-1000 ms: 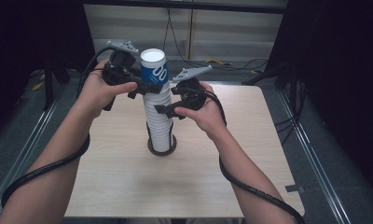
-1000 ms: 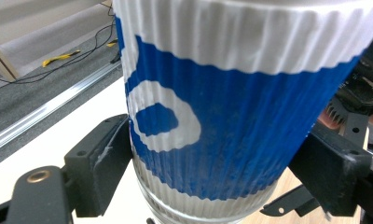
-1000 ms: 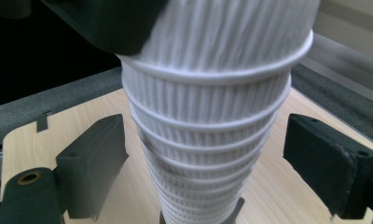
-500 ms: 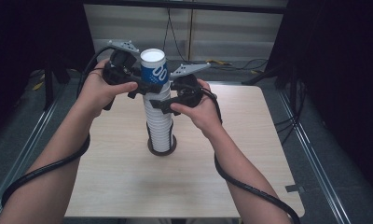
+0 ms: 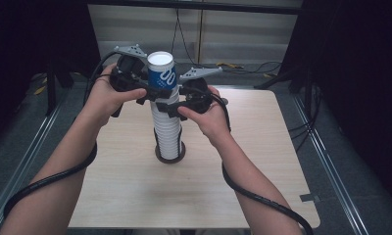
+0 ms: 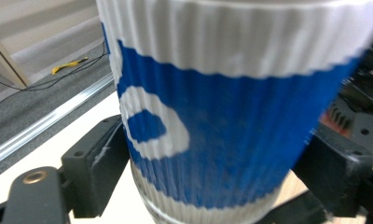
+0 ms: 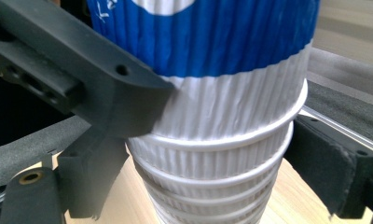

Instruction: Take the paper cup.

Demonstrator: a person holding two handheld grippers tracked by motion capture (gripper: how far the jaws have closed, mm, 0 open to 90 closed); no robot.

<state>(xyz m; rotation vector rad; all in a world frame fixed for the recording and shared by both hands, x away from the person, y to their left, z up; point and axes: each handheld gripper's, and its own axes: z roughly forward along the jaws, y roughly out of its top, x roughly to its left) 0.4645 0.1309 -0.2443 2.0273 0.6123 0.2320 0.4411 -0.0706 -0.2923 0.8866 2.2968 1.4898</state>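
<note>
A tall stack of white ribbed paper cups (image 5: pixel 167 132) stands on a dark round base (image 5: pixel 170 154) near the middle of the table. Its top cup is blue and white (image 5: pixel 161 74). My left gripper (image 5: pixel 155 93) is shut on that blue cup (image 6: pixel 222 130), with a jaw pressed against each side. Just below, my right gripper (image 5: pixel 170 108) is shut on the white stack (image 7: pixel 212 177), its pads against the rims under the blue cup (image 7: pixel 198 32). One jaw of the left gripper (image 7: pixel 82 70) crosses the upper left of the right gripper view.
The light wooden table (image 5: pixel 262 161) has bare room on all sides of the stack. Metal rails (image 5: pixel 326 161) run along both sides of it. Cables (image 5: pixel 238 66) lie on the floor behind, and each gripper's black cable hangs beside a forearm.
The right hand has shifted slightly left and up, closer against the stack. The left gripper and the blue cup have barely moved.
</note>
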